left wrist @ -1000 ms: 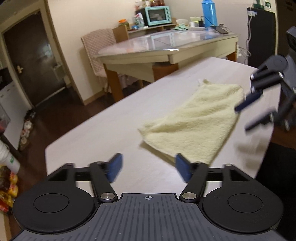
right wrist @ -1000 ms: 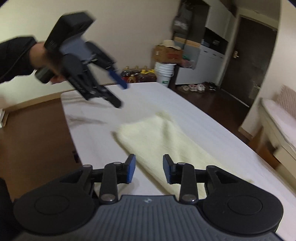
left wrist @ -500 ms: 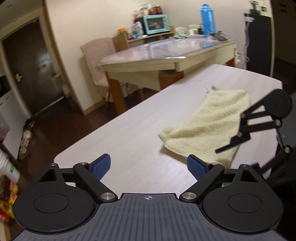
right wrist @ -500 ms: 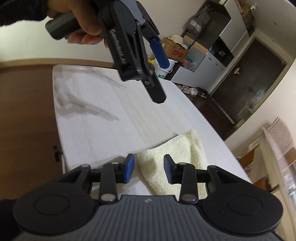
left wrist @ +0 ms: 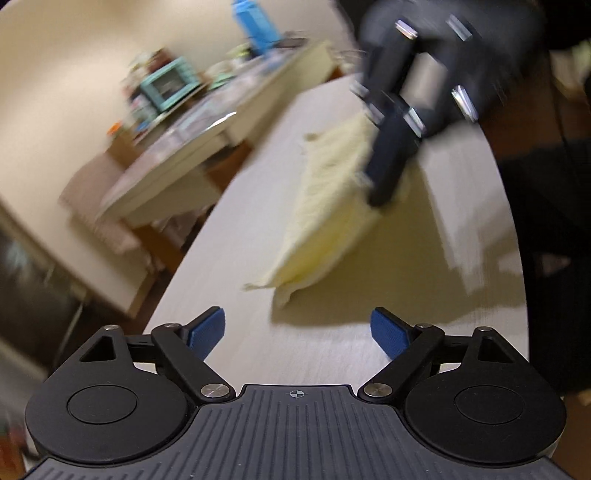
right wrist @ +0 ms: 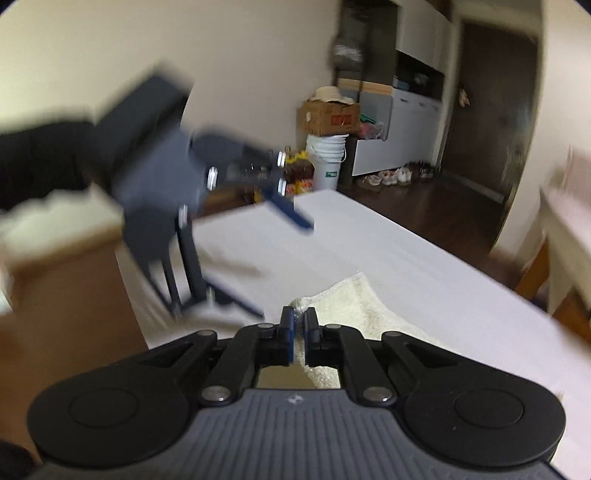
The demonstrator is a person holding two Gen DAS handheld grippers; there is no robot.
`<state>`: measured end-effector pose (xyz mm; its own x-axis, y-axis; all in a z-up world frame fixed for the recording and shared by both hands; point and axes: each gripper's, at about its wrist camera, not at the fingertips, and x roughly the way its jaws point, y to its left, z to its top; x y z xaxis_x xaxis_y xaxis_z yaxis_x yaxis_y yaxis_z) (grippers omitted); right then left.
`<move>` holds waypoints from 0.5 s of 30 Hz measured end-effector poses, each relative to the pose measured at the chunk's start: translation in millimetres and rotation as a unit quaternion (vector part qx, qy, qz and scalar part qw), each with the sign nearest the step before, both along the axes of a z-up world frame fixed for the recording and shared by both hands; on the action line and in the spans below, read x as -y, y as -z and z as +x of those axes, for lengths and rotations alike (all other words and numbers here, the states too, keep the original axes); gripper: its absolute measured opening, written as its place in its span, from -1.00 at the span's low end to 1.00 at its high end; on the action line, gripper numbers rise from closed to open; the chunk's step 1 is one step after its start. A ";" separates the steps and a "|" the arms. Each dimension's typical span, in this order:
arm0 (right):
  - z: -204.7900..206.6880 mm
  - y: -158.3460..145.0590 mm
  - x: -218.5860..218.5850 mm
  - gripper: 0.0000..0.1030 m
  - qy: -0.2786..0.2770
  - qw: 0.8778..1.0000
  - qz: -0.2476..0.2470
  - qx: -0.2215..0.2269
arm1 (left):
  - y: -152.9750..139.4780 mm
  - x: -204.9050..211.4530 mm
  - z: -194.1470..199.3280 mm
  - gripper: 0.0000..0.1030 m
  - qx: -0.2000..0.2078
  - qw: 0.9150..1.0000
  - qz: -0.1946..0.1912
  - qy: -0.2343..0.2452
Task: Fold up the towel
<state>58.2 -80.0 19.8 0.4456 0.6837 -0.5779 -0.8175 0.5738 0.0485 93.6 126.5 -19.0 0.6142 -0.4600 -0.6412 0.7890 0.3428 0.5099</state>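
Note:
A pale yellow towel (left wrist: pixel 328 206) lies on the white table (left wrist: pixel 258 332), one edge lifted. My right gripper (right wrist: pixel 298 325) is shut on a corner of the towel (right wrist: pixel 354 306); in the left wrist view it (left wrist: pixel 388 162) shows blurred, pinching the towel's edge and raising it. My left gripper (left wrist: pixel 297 332) is open and empty, just short of the towel's near corner. In the right wrist view it (right wrist: pixel 280 258) hangs open above the table, blurred, to the left of the towel.
A second table (left wrist: pixel 207 140) with a teal toaster oven (left wrist: pixel 166 85) and a blue bottle (left wrist: pixel 255 26) stands beyond. A cardboard box (right wrist: pixel 330 118) on a white bucket (right wrist: pixel 327 158), cabinets and a dark door (right wrist: pixel 487 122) lie past the table's far end.
My right gripper has shut on the towel's corner and lifted that edge. My left gripper has swung round toward the towel's near corner, still open.

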 end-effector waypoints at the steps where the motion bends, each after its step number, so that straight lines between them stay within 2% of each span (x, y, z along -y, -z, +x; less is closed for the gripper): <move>1: 2.3 -4.6 8.0 -0.89 0.001 1.000 0.009 -0.012 | 1.8 2.5 2.0 0.63 0.002 1.000 0.001 0.006; 6: 7.3 -21.0 45.9 -0.89 -0.006 0.996 0.045 -0.075 | 7.0 19.1 14.3 0.57 0.021 0.999 -0.004 0.047; 9: 5.2 -20.6 54.0 -0.89 -0.011 0.996 0.039 -0.083 | 7.8 27.5 12.9 0.50 0.038 0.997 0.001 0.070; 10: 4.3 -18.4 58.6 -0.89 -0.011 0.995 0.041 -0.091 | 8.7 30.9 11.8 0.34 0.038 0.996 0.007 0.079; 11: 3.9 -17.3 61.6 -0.89 -0.012 0.994 0.044 -0.096 | 9.7 33.8 11.1 0.06 0.035 0.996 0.015 0.085; 12: 3.7 -16.6 64.1 -0.89 -0.012 0.994 0.046 -0.100 | 10.7 36.4 10.2 -0.10 0.028 0.995 0.023 0.089; 13: 3.9 -16.1 67.5 -0.89 -0.012 0.993 0.049 -0.103 | 11.1 37.2 9.9 -0.43 0.024 0.995 0.028 0.091; 14: 4.2 -15.6 71.2 -0.89 -0.012 0.993 0.052 -0.107 | 12.4 38.7 9.1 -0.65 0.018 0.995 0.035 0.093; 15: 5.0 -15.2 73.4 -0.89 -0.014 0.993 0.053 -0.109 | 13.6 40.3 8.3 -0.70 0.013 0.995 0.042 0.095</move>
<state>63.3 -153.5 35.0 0.2982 0.7562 -0.5824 -0.7962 0.5336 0.2851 101.8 86.2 -32.6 0.5379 -0.5151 -0.6674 0.8221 0.1451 0.5506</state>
